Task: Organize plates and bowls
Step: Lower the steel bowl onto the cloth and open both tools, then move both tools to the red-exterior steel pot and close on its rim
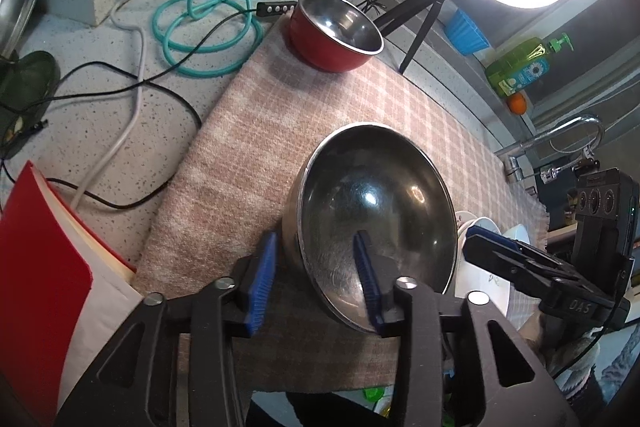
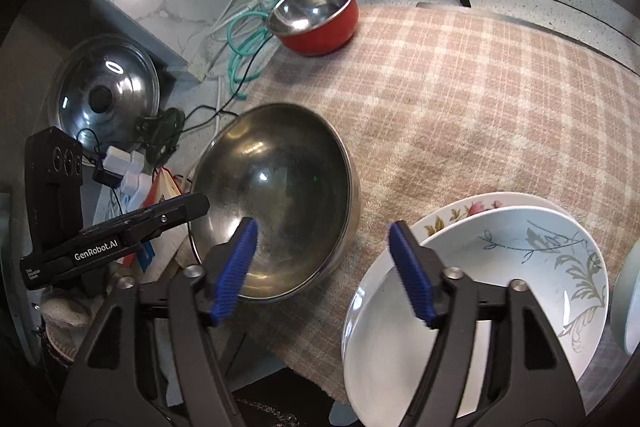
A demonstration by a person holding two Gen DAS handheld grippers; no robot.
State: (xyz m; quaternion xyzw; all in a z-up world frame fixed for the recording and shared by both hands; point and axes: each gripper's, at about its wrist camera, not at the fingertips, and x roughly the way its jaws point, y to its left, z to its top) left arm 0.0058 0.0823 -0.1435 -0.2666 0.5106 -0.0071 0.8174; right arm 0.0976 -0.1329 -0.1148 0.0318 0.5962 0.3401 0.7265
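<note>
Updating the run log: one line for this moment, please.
left gripper: fingers straddle large steel bowl rim, tilted | right gripper: open, empty | white floral plates: stacked

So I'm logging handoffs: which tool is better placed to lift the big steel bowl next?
Left. The left tool already straddles the steel bowl rim, one finger inside, one outside, not yet closed. The right tool is open between that bowl and the white plates.

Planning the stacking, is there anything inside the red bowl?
No, the red bowl shows only its bare shiny steel inside.
</note>
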